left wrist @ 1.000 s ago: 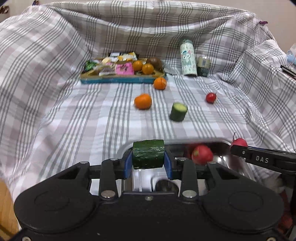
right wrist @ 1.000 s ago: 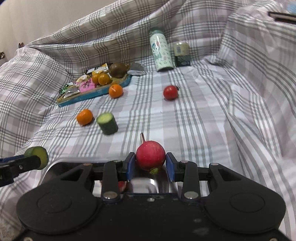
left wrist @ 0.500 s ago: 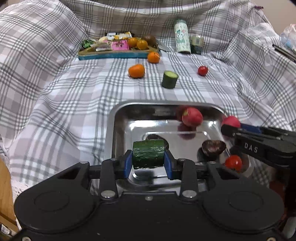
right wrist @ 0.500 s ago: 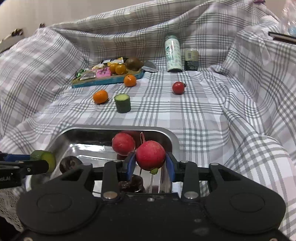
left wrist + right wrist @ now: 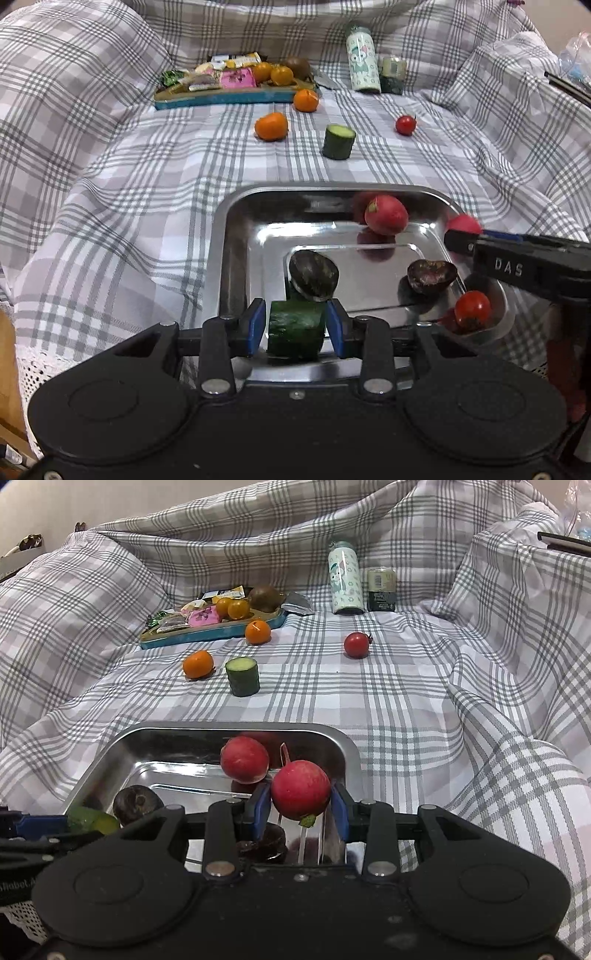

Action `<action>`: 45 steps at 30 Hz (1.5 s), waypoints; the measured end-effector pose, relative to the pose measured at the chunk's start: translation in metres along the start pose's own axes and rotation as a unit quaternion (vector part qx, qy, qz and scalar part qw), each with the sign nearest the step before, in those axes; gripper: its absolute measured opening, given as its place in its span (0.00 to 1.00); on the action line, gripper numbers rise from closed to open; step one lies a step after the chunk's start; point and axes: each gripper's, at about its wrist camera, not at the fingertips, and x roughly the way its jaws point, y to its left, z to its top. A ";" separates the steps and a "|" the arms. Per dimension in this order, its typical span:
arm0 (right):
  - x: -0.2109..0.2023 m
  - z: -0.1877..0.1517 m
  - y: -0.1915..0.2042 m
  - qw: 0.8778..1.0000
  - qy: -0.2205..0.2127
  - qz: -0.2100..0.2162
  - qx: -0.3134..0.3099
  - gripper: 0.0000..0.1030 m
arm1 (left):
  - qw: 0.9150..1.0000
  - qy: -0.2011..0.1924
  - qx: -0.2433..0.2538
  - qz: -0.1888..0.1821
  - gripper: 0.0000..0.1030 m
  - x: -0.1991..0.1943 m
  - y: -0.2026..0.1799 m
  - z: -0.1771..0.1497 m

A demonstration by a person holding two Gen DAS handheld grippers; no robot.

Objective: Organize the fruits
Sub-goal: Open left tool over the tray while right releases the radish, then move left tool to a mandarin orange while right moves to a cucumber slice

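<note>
Jaws of the left gripper (image 5: 295, 326) are clamping a cucumber chunk (image 5: 295, 328) at lower centre over the metal tray (image 5: 229, 236), while the right gripper (image 5: 300, 805) is pinching a radish (image 5: 300, 789) above the tray's right rim.

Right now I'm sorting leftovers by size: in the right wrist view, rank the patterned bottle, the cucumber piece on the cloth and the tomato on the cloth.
1. patterned bottle
2. cucumber piece
3. tomato
The bottle stands farthest back yet looks largest.
</note>
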 end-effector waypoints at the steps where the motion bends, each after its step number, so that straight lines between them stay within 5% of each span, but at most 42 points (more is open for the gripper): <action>1: 0.000 0.000 0.000 1.000 0.002 0.002 -0.002 0.37 | 1.000 -0.004 0.001 0.001 0.43 -0.001 0.000 0.001; 24: 0.001 0.003 -0.002 1.000 0.009 -0.001 0.007 0.37 | 0.999 -0.035 -0.033 0.003 0.43 0.000 0.014 0.023; 33: 0.017 0.021 -0.012 0.998 0.060 0.006 0.036 0.37 | 0.997 -0.070 -0.020 0.011 0.43 0.008 0.024 0.062; 45: 0.038 0.082 -0.043 0.998 0.025 -0.005 0.053 0.37 | 0.996 -0.084 -0.018 0.019 0.43 0.045 0.037 0.128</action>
